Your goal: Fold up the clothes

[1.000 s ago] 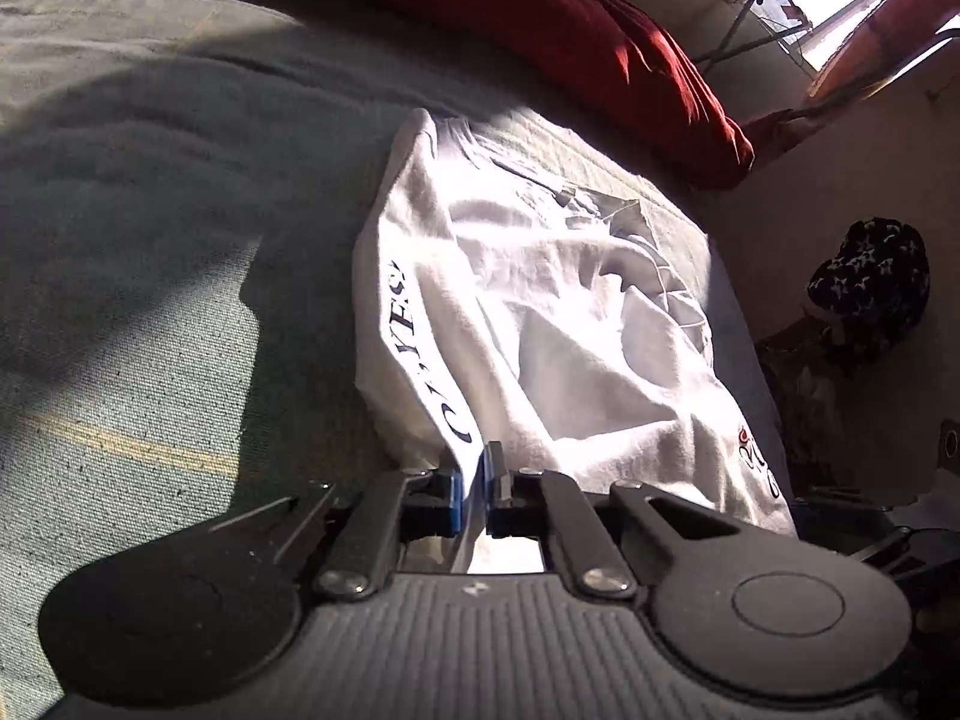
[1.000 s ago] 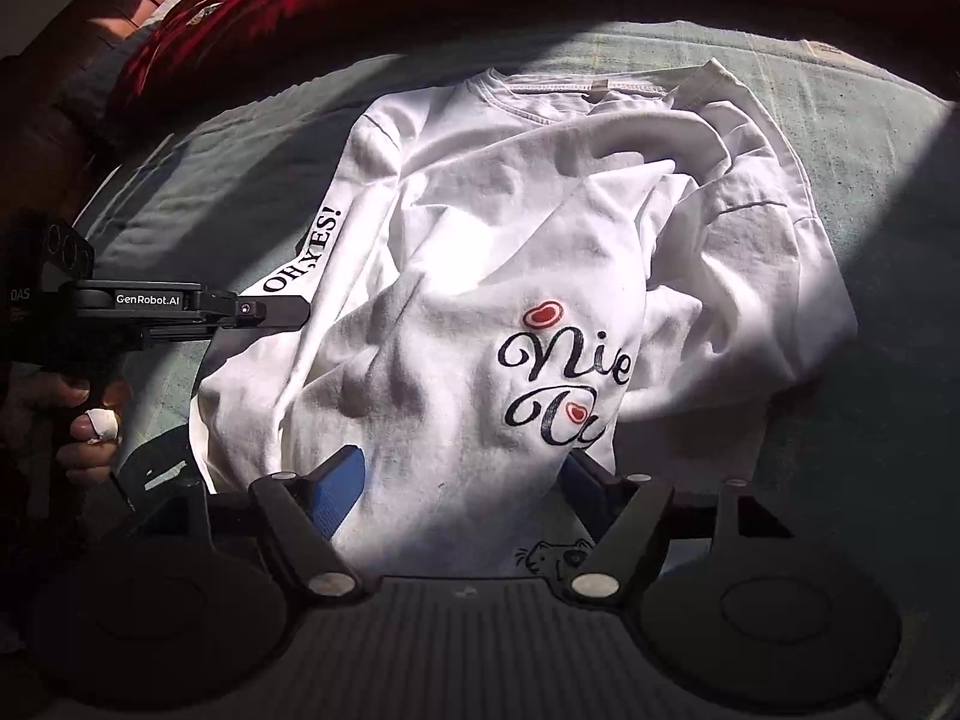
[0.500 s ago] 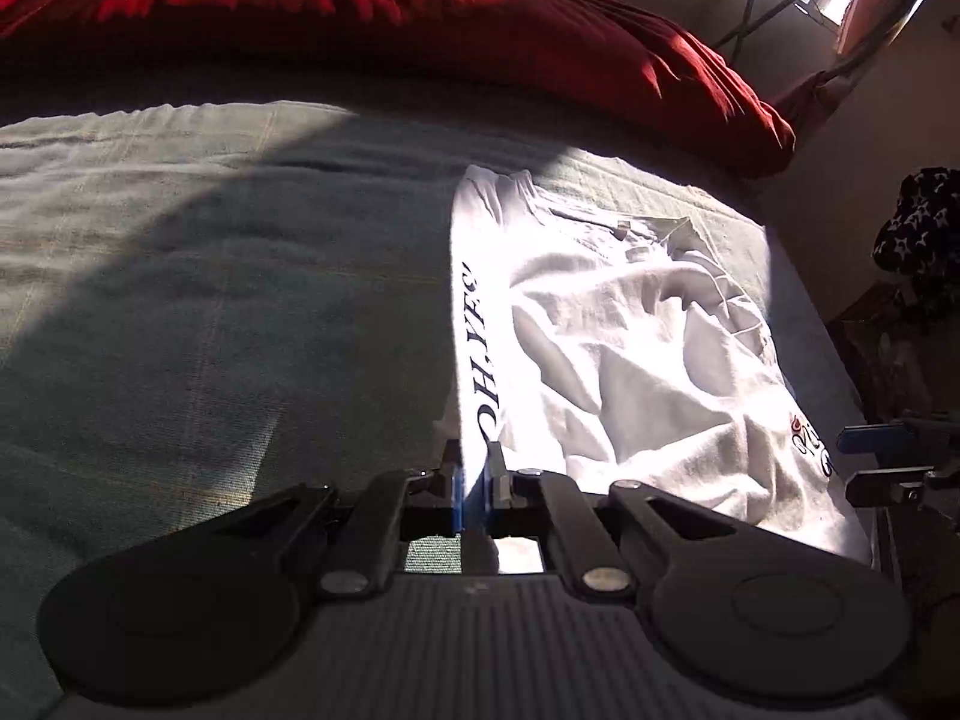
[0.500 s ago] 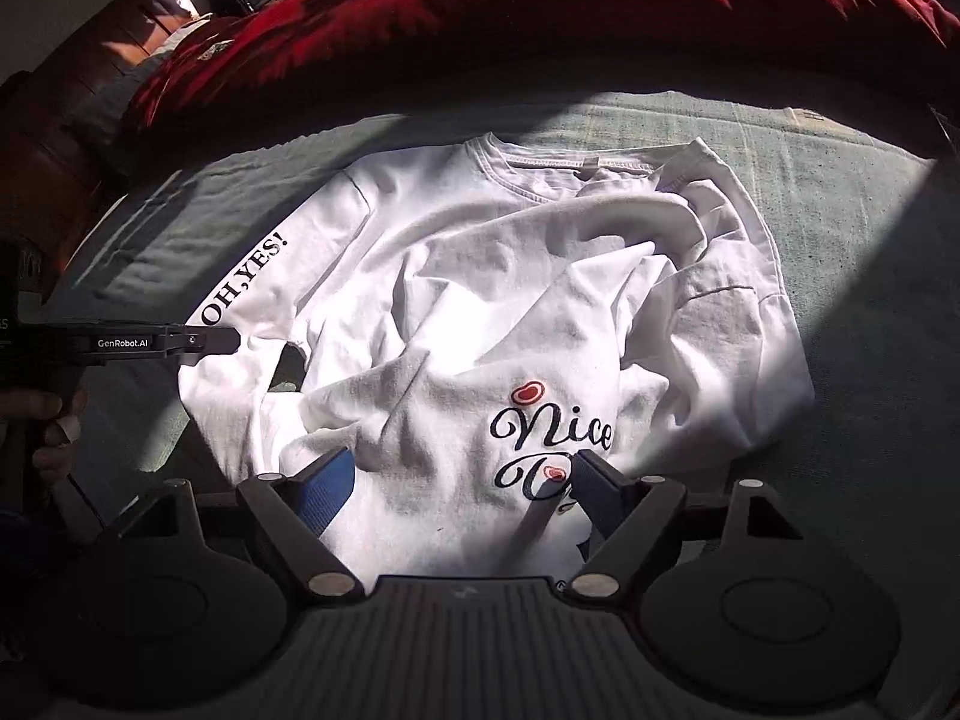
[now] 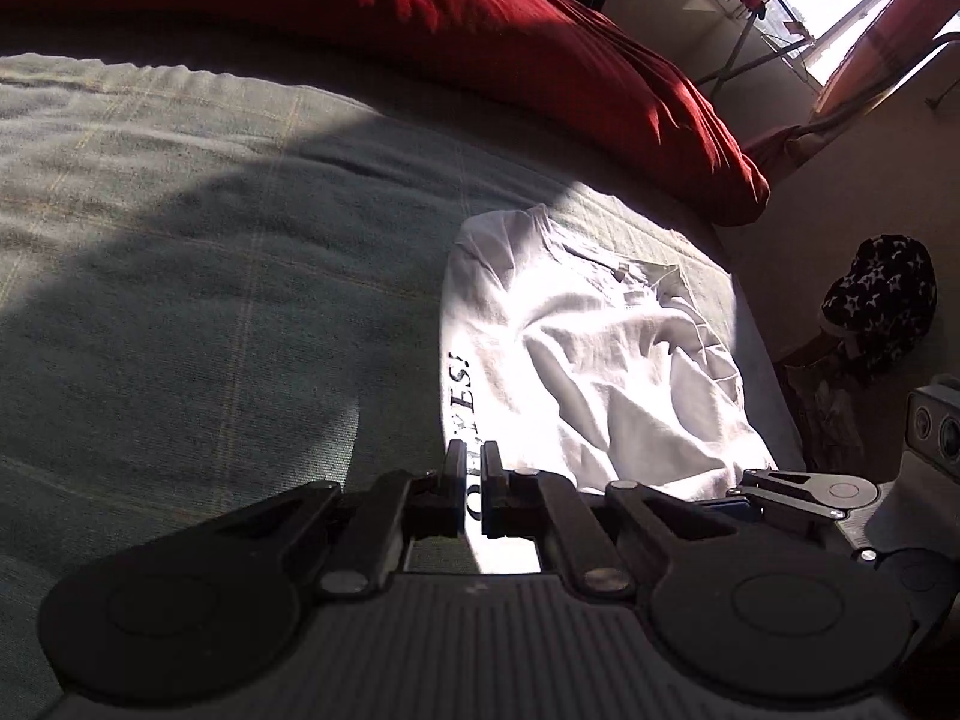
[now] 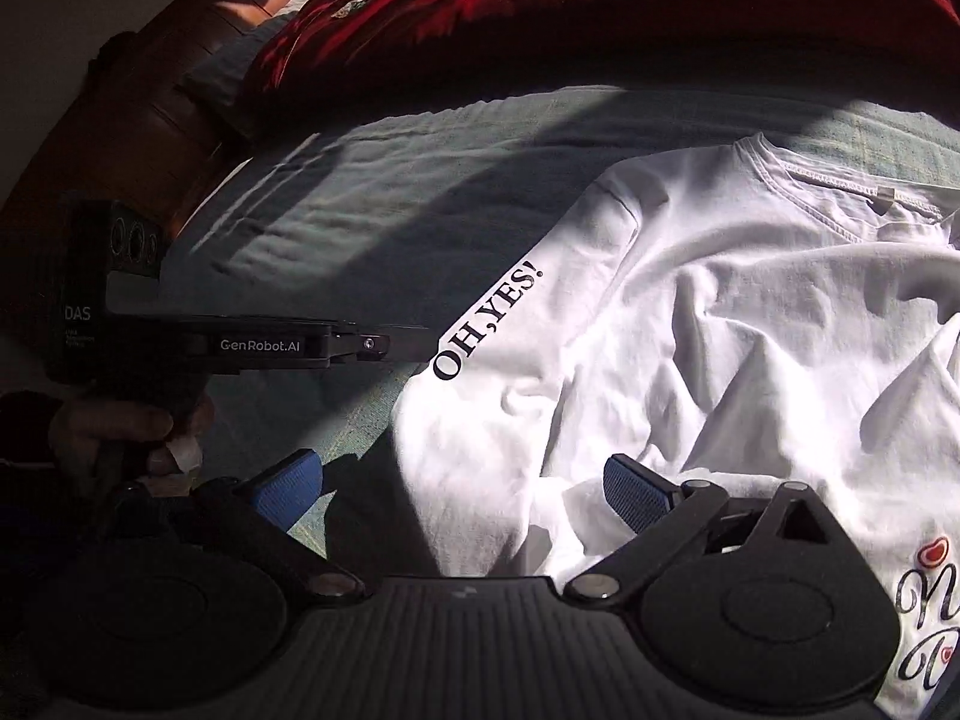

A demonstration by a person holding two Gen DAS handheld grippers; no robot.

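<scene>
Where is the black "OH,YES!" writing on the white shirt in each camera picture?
Left wrist view: the OH,YES! lettering runs up the sleeve, low centre, its bottom between the shut left gripper.
Right wrist view: OH,YES! lettering is mid-picture, left gripper's tip beside it.
Shared landmark: the red duvet behind.

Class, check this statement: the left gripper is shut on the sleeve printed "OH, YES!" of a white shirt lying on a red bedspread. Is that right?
One detail is wrong. The right wrist view shows the white shirt lying on a grey-green bedspread, not a red one. The left gripper is indeed shut on the sleeve.
</scene>
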